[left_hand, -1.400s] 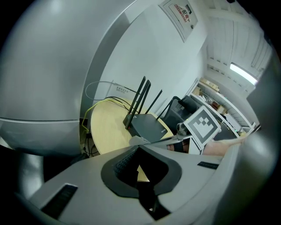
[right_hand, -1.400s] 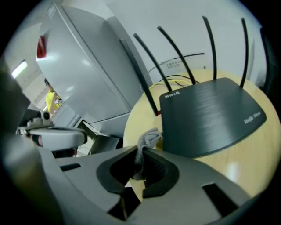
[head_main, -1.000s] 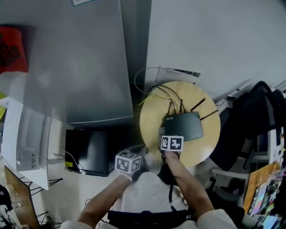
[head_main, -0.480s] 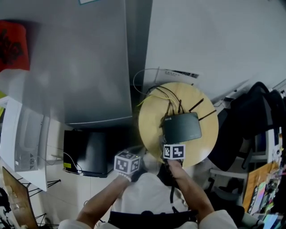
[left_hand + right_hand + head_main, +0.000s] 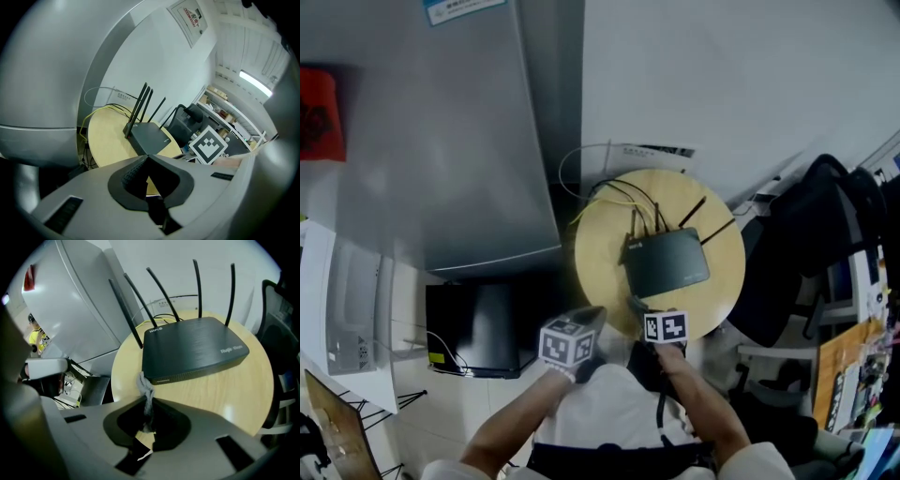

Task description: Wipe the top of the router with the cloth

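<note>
The right gripper (image 5: 149, 405) has drawn back from the router (image 5: 192, 350) to the table (image 5: 225, 390) edge, pinching the cloth (image 5: 146, 386); the left gripper (image 5: 146, 160) hangs closed, empty.

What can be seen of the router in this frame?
The router is a flat, dark grey, matte plastic box with pale print near two top corners and a vented front edge. Thin dark antennas stand upright along its back, where cables, one yellow, plug in. It lies flat on the round wooden table, angled to the viewer. The grey cloth pinched in the right gripper reaches its near left corner; nothing lies on its top.
</note>
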`<move>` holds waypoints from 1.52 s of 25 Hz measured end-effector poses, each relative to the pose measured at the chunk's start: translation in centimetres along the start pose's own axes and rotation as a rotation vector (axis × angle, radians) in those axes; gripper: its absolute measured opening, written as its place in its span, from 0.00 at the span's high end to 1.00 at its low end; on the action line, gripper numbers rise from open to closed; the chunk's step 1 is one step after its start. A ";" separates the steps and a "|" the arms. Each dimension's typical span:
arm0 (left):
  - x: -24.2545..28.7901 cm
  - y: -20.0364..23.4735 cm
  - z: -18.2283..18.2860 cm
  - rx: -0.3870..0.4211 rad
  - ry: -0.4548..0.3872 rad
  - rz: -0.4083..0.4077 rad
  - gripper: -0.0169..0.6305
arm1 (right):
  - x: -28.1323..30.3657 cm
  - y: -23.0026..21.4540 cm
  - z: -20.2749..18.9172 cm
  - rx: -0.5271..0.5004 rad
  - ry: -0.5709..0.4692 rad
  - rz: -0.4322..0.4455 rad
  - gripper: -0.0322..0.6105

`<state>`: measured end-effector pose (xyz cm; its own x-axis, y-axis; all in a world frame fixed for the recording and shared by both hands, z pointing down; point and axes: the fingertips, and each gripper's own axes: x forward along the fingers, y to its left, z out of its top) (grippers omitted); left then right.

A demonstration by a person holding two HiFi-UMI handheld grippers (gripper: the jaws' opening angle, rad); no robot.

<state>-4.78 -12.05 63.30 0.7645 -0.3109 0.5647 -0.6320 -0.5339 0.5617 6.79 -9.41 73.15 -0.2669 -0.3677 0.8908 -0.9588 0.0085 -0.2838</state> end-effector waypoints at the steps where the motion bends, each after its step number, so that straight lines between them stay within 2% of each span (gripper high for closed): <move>1: 0.0 -0.3 0.0 -0.001 -0.004 -0.006 0.98 | -0.4 0.1 0.0 -0.004 -0.007 0.011 0.89; 5: -0.7 -1.7 0.8 0.024 -0.040 -0.013 0.98 | -4.2 1.2 1.0 -0.054 -0.068 0.075 0.89; 8: -1.2 -3.4 2.8 0.071 -0.089 -0.011 0.98 | -8.6 1.2 2.6 -0.063 -0.161 0.118 0.89; 15: -2.6 -9.7 8.0 0.187 -0.243 0.008 0.98 | -20.1 -1.7 7.1 0.068 -0.510 0.232 0.89; 17: -3.0 -12.0 8.9 0.205 -0.278 0.012 0.98 | -23.4 -2.0 7.9 0.082 -0.606 0.264 0.90; 19: -3.3 -14.2 9.3 0.218 -0.301 0.011 0.98 | -25.9 -2.5 7.9 0.064 -0.664 0.262 0.90; 22: -3.0 -17.1 9.3 0.232 -0.312 0.001 0.98 | -27.6 -3.4 7.3 0.028 -0.692 0.240 0.90; 27: -2.6 -20.2 8.3 0.235 -0.318 -0.004 0.98 | -28.0 -5.0 5.0 0.052 -0.689 0.242 0.90; 38: -3.3 -20.8 7.5 0.223 -0.336 0.024 0.98 | -28.6 -5.0 4.2 0.036 -0.698 0.266 0.90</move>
<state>6.84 -5.83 45.19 0.7722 -0.5455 0.3259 -0.6354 -0.6694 0.3850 19.60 -2.84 47.55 -0.3546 -0.8622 0.3619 -0.8635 0.1535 -0.4803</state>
